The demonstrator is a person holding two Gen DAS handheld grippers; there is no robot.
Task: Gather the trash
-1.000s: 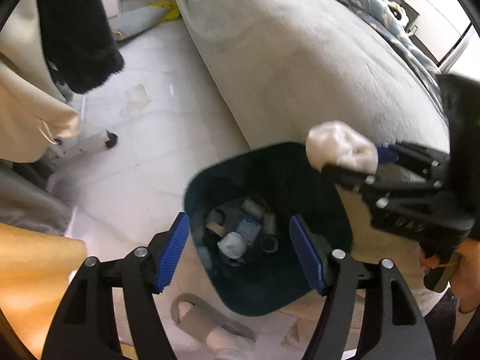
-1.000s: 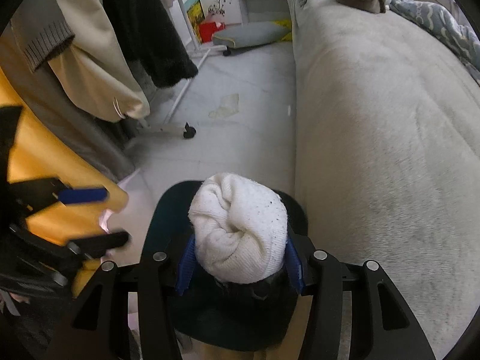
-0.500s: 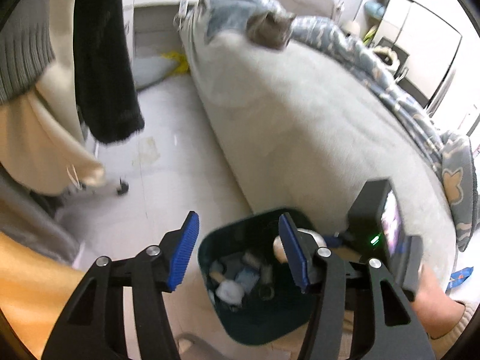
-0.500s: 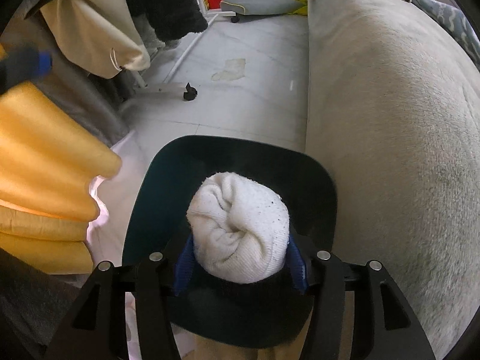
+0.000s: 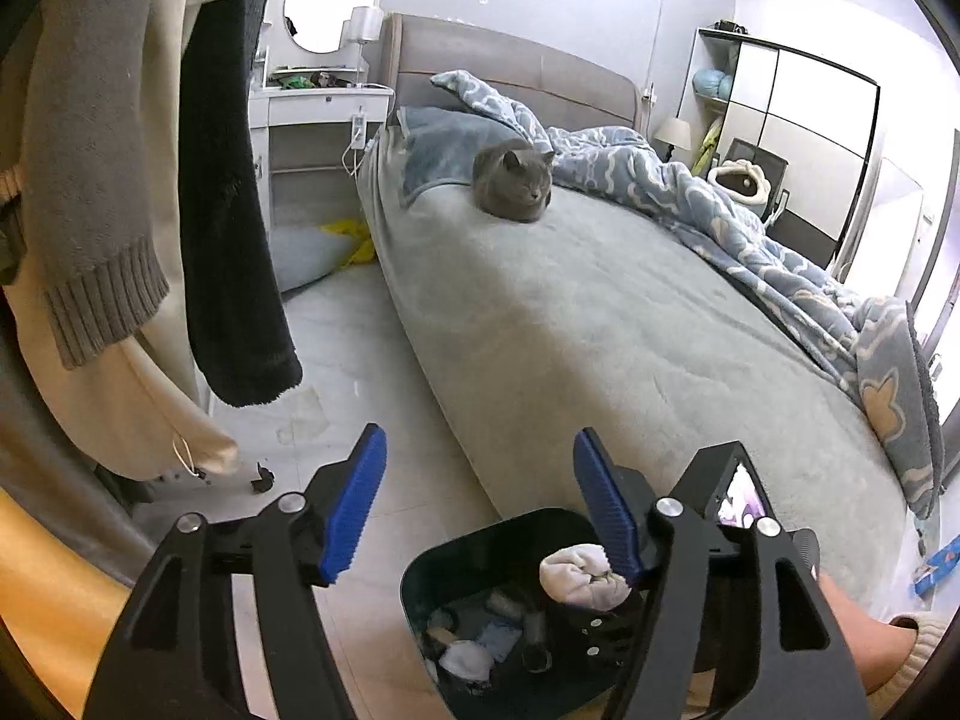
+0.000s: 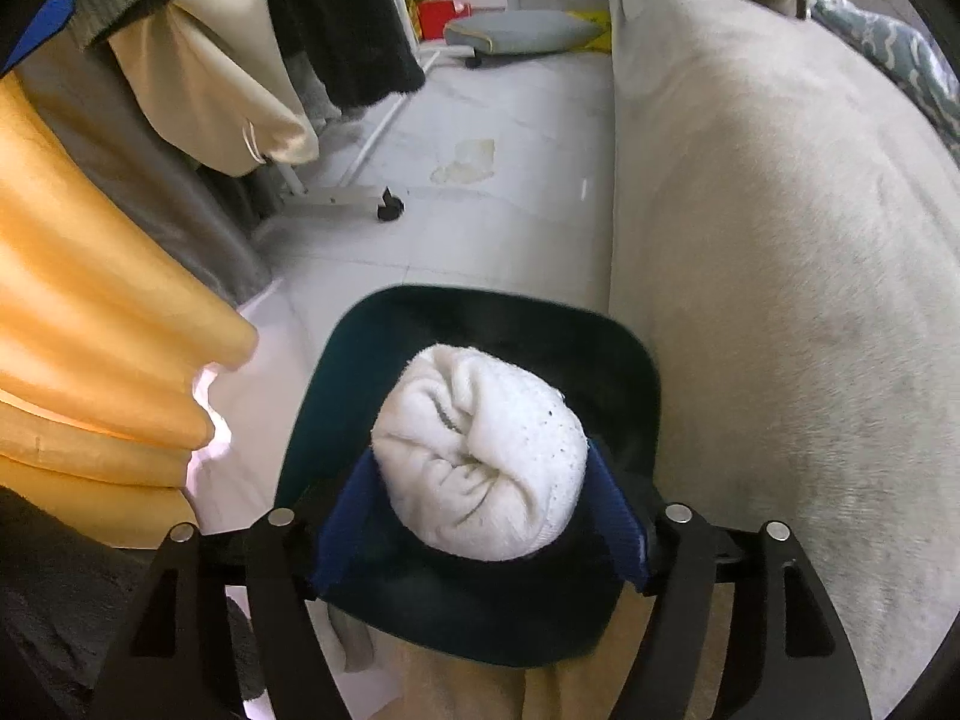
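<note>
My right gripper (image 6: 480,510) is shut on a rolled white sock (image 6: 480,456) and holds it inside the mouth of a dark teal trash bin (image 6: 636,372) on the floor beside the bed. In the left wrist view the sock (image 5: 576,573) sits over the bin (image 5: 420,570), which holds several bits of trash (image 5: 480,642). My left gripper (image 5: 480,504) is open and empty, raised above and behind the bin, pointing toward the bed.
A grey bed (image 5: 600,324) with a grey cat (image 5: 510,180) and a blue blanket (image 5: 750,228) runs along the right. Hanging clothes (image 5: 228,192) and a wheeled rack (image 6: 360,204) stand left. Yellow fabric (image 6: 90,330) is near left. A stain (image 6: 468,159) marks the floor.
My left gripper has lifted and tilted up from over the bin to face the bed. My right gripper has lowered the sock further into the bin, still gripped.
</note>
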